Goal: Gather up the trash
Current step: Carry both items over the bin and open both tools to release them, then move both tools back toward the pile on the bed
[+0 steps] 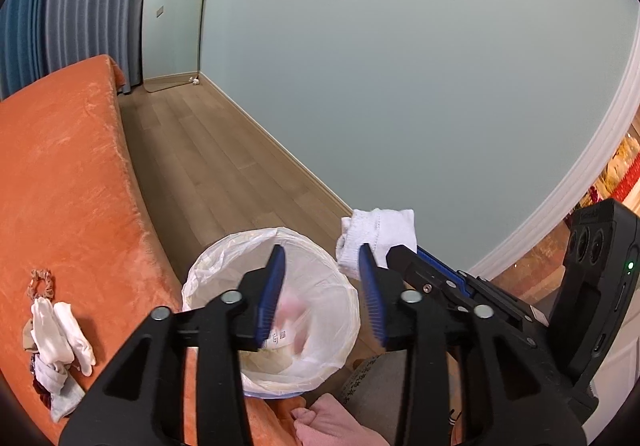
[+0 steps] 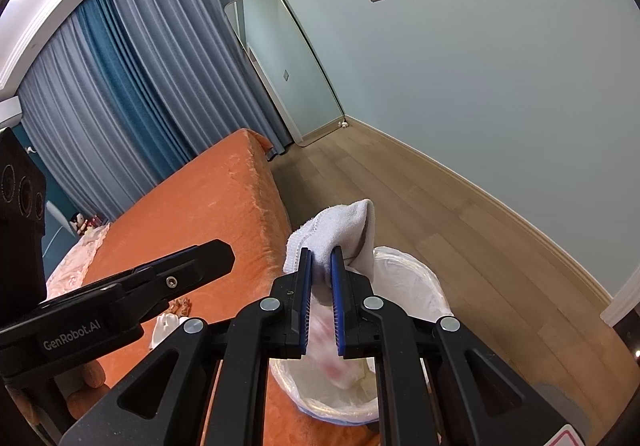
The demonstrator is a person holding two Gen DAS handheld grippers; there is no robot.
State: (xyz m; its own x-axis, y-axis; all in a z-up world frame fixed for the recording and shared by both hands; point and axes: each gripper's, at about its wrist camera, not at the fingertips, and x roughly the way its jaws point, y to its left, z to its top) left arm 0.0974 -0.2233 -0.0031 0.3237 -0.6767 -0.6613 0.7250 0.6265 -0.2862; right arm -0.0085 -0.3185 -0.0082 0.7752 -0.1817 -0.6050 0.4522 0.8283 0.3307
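Note:
A round trash bin [image 1: 192, 288] lined with a thin white bag stands on the floor against the orange bed. My left gripper [image 1: 322, 250] hangs over its mouth with the blue pads apart and nothing pressed between them. Below the pads, inside the bin, a pale pink-and-white piece of trash [image 1: 290, 312] shows as a blur. My right gripper [image 2: 322, 250] is shut on a white sock [image 2: 340, 224], held just above the bin's [image 2: 420, 270] far rim. In the left wrist view the sock [image 1: 380, 236] hangs off the right gripper [image 1: 404, 252].
The orange bed cover [image 1: 68, 185] holds a heap of white gloves and socks [image 1: 60, 334] and a brown scrunchie [image 1: 40, 282]. Wooden floor [image 1: 224, 165] runs between the bed and the pale wall. A mirror [image 2: 288, 65] leans in the corner by the curtains.

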